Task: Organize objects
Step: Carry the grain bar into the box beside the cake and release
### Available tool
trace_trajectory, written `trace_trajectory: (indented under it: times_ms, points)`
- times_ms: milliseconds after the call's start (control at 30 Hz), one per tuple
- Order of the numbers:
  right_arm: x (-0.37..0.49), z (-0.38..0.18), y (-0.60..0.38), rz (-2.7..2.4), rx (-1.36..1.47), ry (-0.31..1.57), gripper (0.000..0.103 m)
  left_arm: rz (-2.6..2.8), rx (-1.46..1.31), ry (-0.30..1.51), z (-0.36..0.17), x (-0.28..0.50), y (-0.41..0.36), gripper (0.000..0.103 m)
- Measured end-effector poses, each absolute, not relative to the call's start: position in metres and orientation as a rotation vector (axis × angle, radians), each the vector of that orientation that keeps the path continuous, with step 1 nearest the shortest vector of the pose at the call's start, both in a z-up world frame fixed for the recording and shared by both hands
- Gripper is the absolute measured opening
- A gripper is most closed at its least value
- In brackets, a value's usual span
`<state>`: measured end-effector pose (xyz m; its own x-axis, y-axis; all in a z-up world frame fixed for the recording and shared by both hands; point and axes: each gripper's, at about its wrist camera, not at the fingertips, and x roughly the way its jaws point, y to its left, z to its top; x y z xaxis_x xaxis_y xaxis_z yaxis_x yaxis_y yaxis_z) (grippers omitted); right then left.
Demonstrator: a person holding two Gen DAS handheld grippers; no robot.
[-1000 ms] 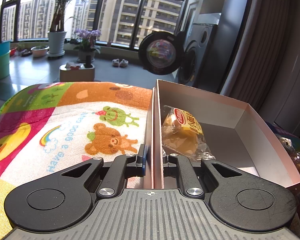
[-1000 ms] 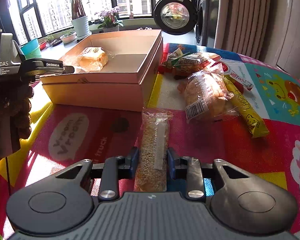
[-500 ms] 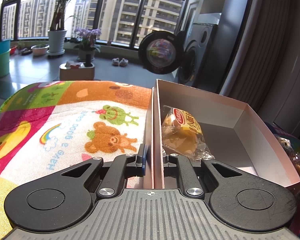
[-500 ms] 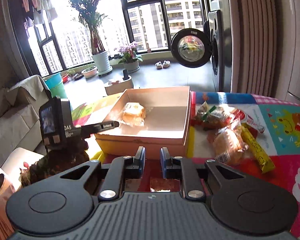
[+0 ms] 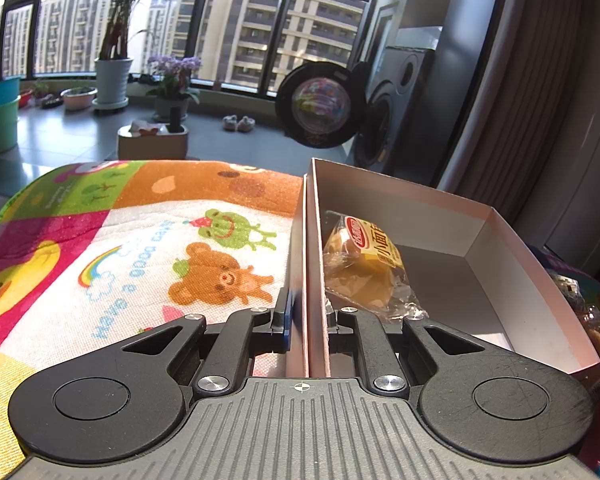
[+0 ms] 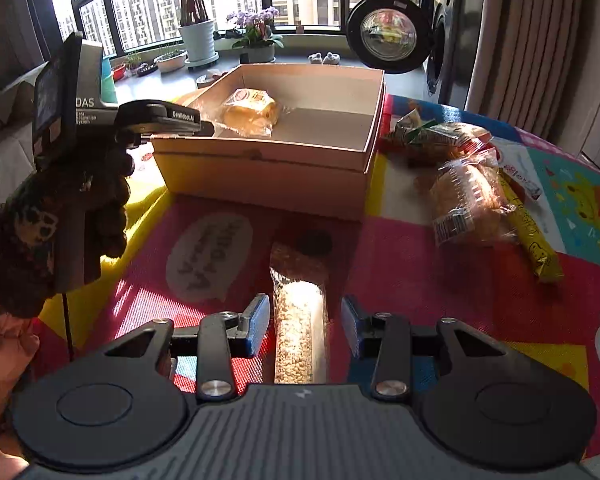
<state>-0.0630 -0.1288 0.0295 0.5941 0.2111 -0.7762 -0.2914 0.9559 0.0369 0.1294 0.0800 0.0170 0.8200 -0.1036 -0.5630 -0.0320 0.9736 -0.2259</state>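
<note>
Cartoon-print mat [image 6: 480,292] on a table by sunny windows. Our left gripper [image 5: 307,320] pinches the box [image 6: 300,168] wall, probably steadying it. Our right gripper [image 6: 305,326] gapes wide around the grain bar [image 6: 298,320], not gripping; bread pack [image 6: 250,114] lies in the box.

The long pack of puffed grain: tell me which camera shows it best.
The right wrist view. There the long pack of puffed grain lies on the mat between the open fingers of the right gripper, seen along its length. The left wrist view does not show it at all.
</note>
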Motion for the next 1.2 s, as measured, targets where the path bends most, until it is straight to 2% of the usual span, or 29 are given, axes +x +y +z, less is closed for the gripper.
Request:
trace_trajectory:
  times_ms: [100,133,167,367,533,800,1000,1200]
  points:
    - [-0.06,0.013,-0.126,0.268,-0.125,0.914,0.04,-0.039,-0.231,0.61,0.017,0.129,0.08,0.014]
    - [-0.059,0.013,-0.126,0.275,-0.115,0.91,0.036,-0.039,-0.231,0.61,0.017,0.129,0.08,0.014]
    - [-0.059,0.015,-0.127,0.287,-0.104,0.919,0.028,-0.039,-0.231,0.61,0.017,0.129,0.08,0.014]
    - [-0.063,0.048,-0.131,0.331,-0.012,0.862,0.028,-0.039,-0.232,0.61,0.017,0.129,0.08,0.014]
    - [-0.057,0.098,-0.137,0.385,0.117,0.74,0.028,-0.039,-0.231,0.61,0.017,0.129,0.08,0.014]
    - [-0.011,0.152,-0.131,0.311,0.084,0.571,0.028,-0.041,-0.234,0.611,0.017,0.129,0.08,0.014]
    - [0.028,0.142,-0.123,0.248,0.04,0.623,0.028,-0.044,-0.243,0.614,0.016,0.129,0.08,0.015]
    - [0.077,0.108,-0.111,0.211,0.045,0.755,0.028,-0.045,-0.244,0.614,0.016,0.129,0.08,0.015]
